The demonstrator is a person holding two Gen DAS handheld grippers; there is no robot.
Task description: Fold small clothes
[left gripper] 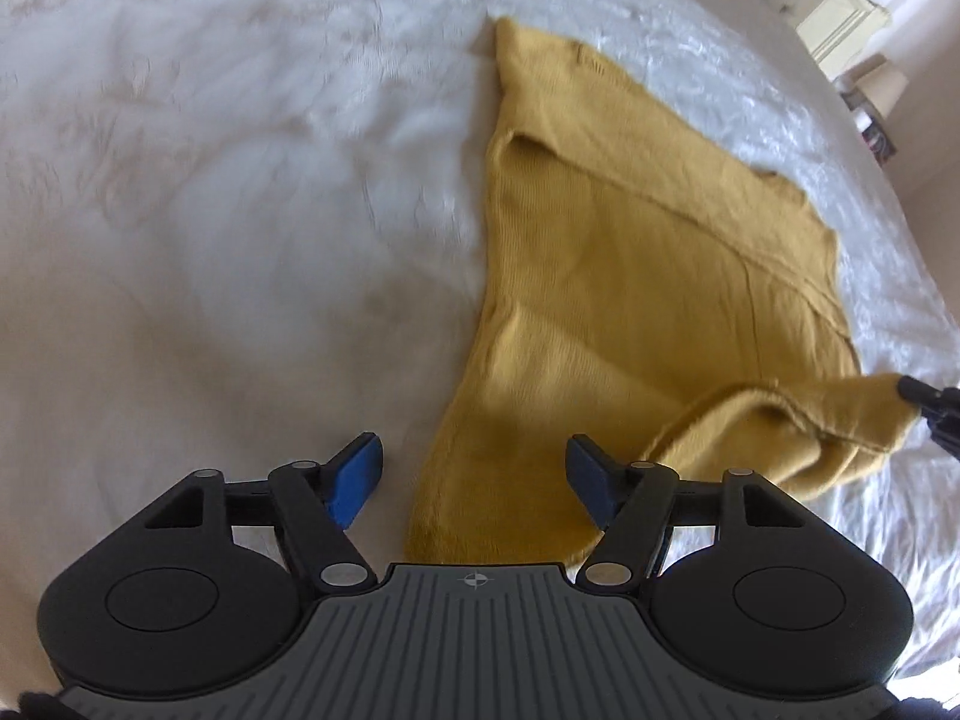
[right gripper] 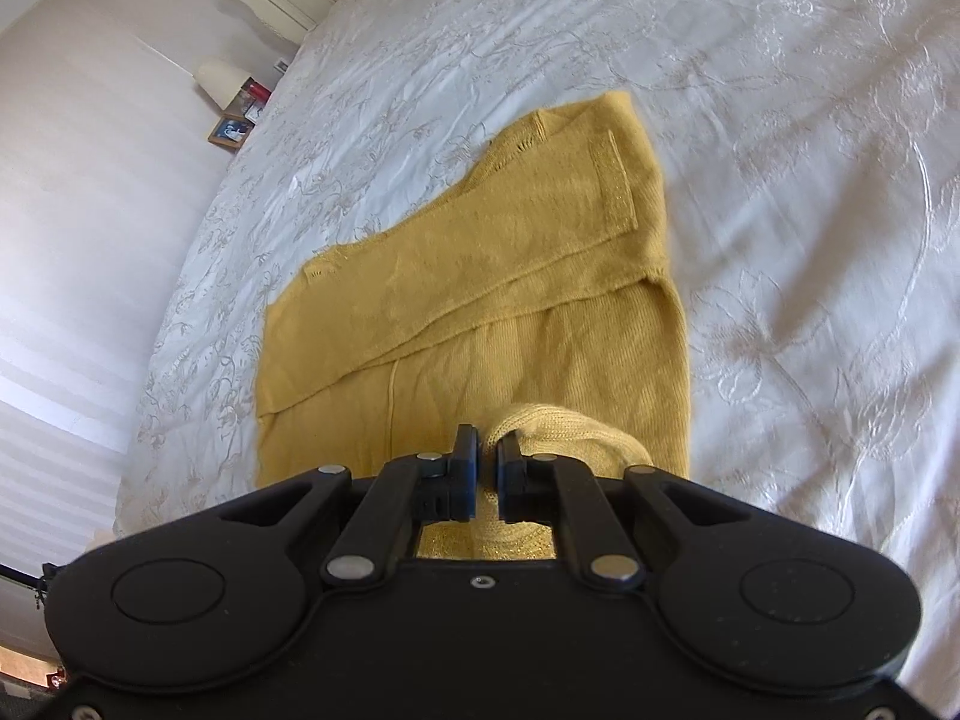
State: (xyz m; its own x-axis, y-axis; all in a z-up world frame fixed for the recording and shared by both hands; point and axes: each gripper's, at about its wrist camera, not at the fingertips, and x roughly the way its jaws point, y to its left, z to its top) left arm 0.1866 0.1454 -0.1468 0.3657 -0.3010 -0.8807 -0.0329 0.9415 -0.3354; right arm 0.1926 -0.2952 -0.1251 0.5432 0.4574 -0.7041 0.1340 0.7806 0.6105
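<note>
**Yellow sweater half folded on the big white bed**

A big white bedspread (left gripper: 210,210) with sewn flowers covers the bed. It gives a wide, soft, flat place for folding.

A yellow sweater (left gripper: 630,276) lies on it, spread out flat near the middle of the bed. One sleeve (right gripper: 516,240) is already laid across the body of the sweater. That makes the sweater narrower, so it looks like the folding is partly done.

At the bottom edge, a part of the sweater is lifted and bunched up. The right gripper (right gripper: 487,468) pinches this bunched hem (right gripper: 564,426) with its tongs squeezed narrow on the knit. It probably holds the cloth up so it can be carried over the rest of the sweater.

The left gripper (left gripper: 474,474) hangs just above the near corner of the sweater. Its tongs stand wide and nothing is held in them. The blue pads (left gripper: 354,480) sit on each side of the cloth edge without touching it. It looks ready to grab that corner, so both ends can be lifted together.

Far off, beside the bed, stand a small lamp (right gripper: 219,81) and a picture frame (right gripper: 231,132).
</note>
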